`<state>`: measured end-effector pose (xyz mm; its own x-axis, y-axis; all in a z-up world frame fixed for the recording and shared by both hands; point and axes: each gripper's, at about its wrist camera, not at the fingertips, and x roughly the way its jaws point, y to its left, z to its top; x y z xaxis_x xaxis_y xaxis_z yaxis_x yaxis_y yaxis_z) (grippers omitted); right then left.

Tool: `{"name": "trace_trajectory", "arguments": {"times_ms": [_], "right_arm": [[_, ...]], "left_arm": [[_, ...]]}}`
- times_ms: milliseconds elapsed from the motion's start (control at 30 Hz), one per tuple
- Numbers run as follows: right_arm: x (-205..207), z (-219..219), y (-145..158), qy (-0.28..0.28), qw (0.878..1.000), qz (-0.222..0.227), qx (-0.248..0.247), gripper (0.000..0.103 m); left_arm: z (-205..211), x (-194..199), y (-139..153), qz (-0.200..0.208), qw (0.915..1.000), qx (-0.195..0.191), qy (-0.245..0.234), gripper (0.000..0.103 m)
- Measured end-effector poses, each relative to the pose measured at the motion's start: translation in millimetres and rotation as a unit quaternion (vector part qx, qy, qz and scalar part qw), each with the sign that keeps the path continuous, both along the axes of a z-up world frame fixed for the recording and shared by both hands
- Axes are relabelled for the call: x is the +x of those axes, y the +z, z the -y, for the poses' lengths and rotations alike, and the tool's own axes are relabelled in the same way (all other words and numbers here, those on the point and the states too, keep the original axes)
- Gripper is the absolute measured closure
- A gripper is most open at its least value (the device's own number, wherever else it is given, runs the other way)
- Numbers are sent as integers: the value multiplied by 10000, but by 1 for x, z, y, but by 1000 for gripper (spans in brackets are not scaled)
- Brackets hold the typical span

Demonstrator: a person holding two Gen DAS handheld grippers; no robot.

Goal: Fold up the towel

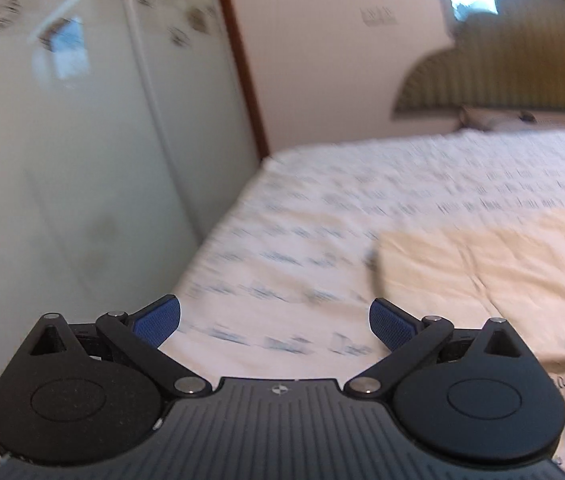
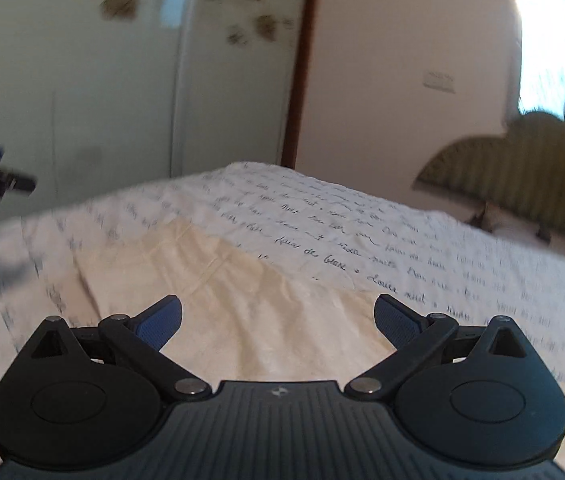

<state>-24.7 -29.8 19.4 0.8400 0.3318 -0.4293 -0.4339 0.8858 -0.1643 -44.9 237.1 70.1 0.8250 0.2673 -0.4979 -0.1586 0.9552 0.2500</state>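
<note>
Bedroom scene, 2 wrist views, both motion-blurred. The left gripper sits at the lower centre of its frame, its 2 blue-padded fingers spread wide with nothing between them; beneath them lies only the script-printed bedspread. The cream towel lies flat on the bed at the right of this frame, well apart from the left gripper. In the right wrist view the right gripper is likewise fully spread and empty, hovering just above the towel, which fills the lower centre of that frame. A mirrored wardrobe occupies the upper left; a striped headboard the upper right. Judged step: approach, before any grasp. The next move calls for each gripper to reach a towel edge or corner and pinch it.
</note>
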Motion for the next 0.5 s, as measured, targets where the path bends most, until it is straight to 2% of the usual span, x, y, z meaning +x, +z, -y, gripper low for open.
{"name": "trace_trajectory", "arguments": {"times_ms": [67, 133, 233, 300, 500], "right_arm": [[-7, -42, -14, 91, 9966, 399, -721, 0], [-7, -76, -28, 273, 9907, 622, -1180, 0], [0, -103, -38, 693, 9906, 479, -1075, 0], [8, -119, -44, 908, 9899, 235, -1061, 0], [23, -165, -70, 959, 9778, 432, -1814, 0]], "left_arm": [[10, 11, -14, -155, 9997, -177, -21, 0], [13, 20, -27, -368, 9978, -553, 69, 0], [1, 29, -39, -490, 9901, -1309, 166, 0], [-8, 37, -43, -532, 9840, -1670, 308, 0], [-26, 61, -58, -855, 9681, -2316, 417, 0]]}}
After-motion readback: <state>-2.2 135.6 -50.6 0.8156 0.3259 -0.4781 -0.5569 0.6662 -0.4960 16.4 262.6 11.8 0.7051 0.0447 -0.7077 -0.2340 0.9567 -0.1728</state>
